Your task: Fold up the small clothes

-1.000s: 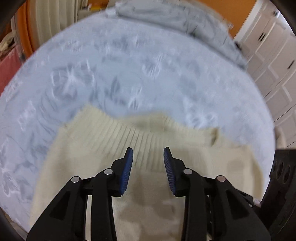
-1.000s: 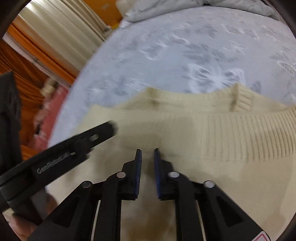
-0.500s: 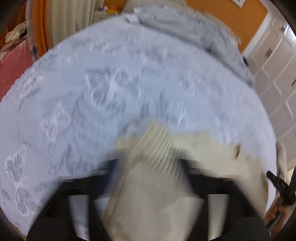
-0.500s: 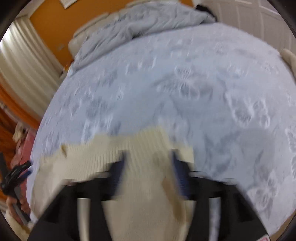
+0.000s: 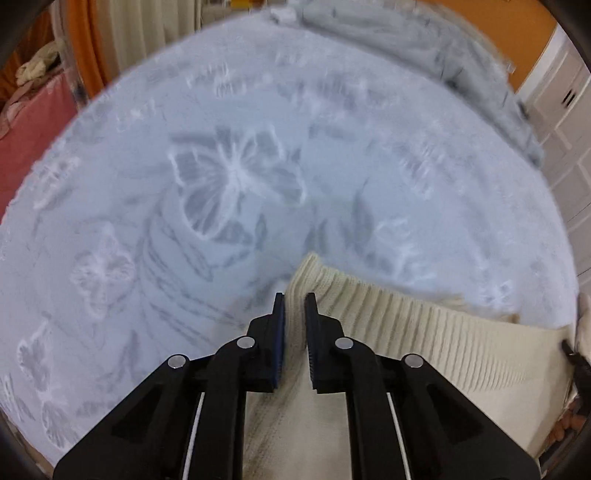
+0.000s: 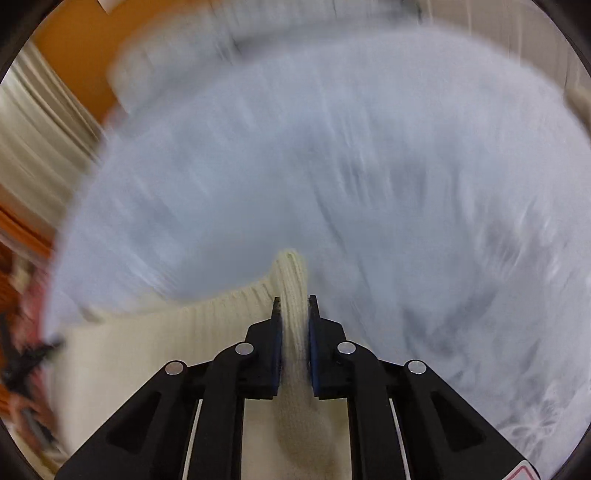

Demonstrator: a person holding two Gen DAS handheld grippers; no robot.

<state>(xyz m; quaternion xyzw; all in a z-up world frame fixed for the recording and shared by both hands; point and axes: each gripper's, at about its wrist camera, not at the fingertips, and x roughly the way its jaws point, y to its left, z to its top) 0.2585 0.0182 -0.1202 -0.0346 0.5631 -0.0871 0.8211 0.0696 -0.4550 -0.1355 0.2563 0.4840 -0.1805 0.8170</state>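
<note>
A cream knitted sweater (image 5: 424,343) with a ribbed hem hangs between my two grippers above the bed. My left gripper (image 5: 294,306) is shut on one corner of the ribbed hem, which pokes out past the fingertips. In the right wrist view my right gripper (image 6: 293,310) is shut on the other corner of the sweater (image 6: 155,343), and the hem stretches away to the left. The right view is blurred by motion.
A pale blue-grey bedspread (image 5: 236,177) with butterfly patterns fills both views. A grey duvet (image 5: 424,40) lies bunched at the far end. A red cloth (image 5: 33,125) and cream curtains (image 5: 147,33) are at the left, white cupboard doors (image 5: 565,122) at the right.
Both grippers went from standing over the flat sweater, left one open, to being shut on the hem corners. They have lifted the sweater and swung it out over the bedspread.
</note>
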